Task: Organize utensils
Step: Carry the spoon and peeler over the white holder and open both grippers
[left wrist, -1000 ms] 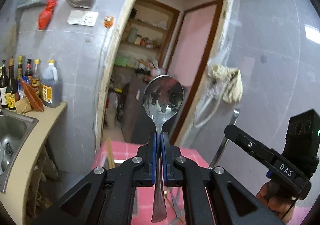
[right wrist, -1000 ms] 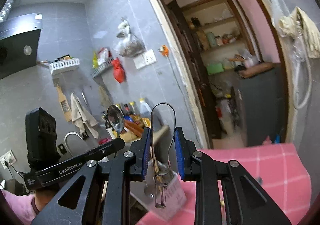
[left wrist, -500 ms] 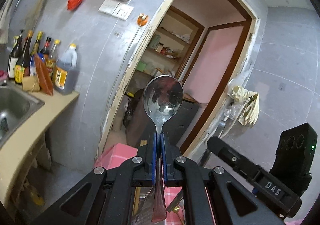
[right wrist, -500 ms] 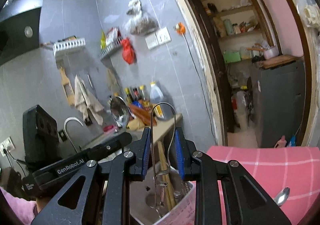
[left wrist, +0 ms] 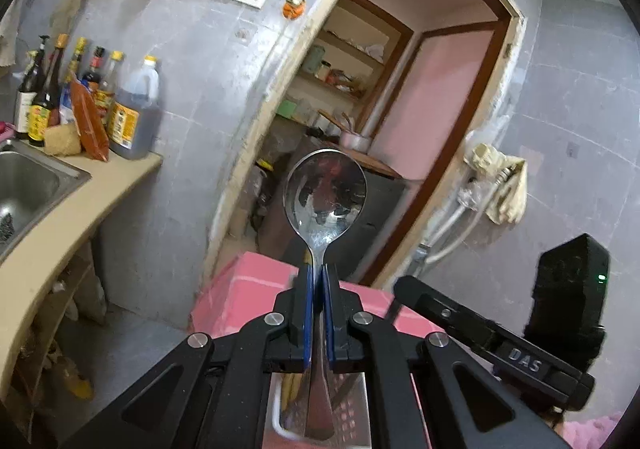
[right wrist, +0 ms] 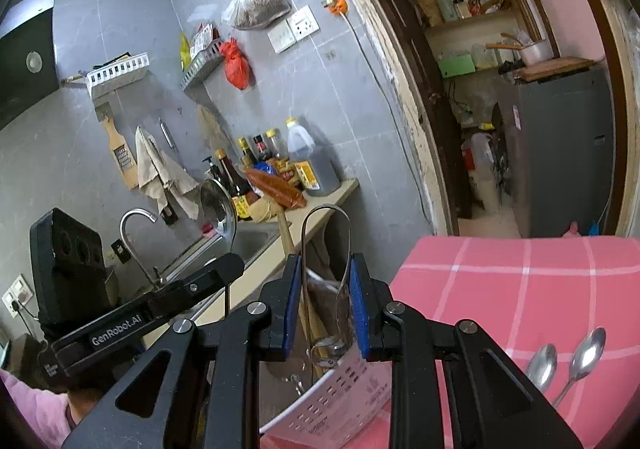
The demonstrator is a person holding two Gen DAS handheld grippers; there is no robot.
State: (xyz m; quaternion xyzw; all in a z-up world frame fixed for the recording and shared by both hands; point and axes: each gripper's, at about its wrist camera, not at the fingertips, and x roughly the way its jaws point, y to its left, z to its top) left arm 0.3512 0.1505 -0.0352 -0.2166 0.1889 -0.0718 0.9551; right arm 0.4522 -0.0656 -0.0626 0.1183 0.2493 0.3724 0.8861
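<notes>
Over the pink table I hold both grippers above the white holder, which sits at the table's edge nearest the counter. That holder already has wooden handles and some metal pieces standing in it; I cannot tell exactly what. My left gripper is clamped tight on the neck of a steel spoon, bowl up, handle hanging down into the holder. It is stiff, light and slick, so I judge the neck is the right hold. My right gripper is narrowed around a thin wire loop tool; it looks springy, easily bent. Beside the holder, two small spoons lie on the table.
</notes>
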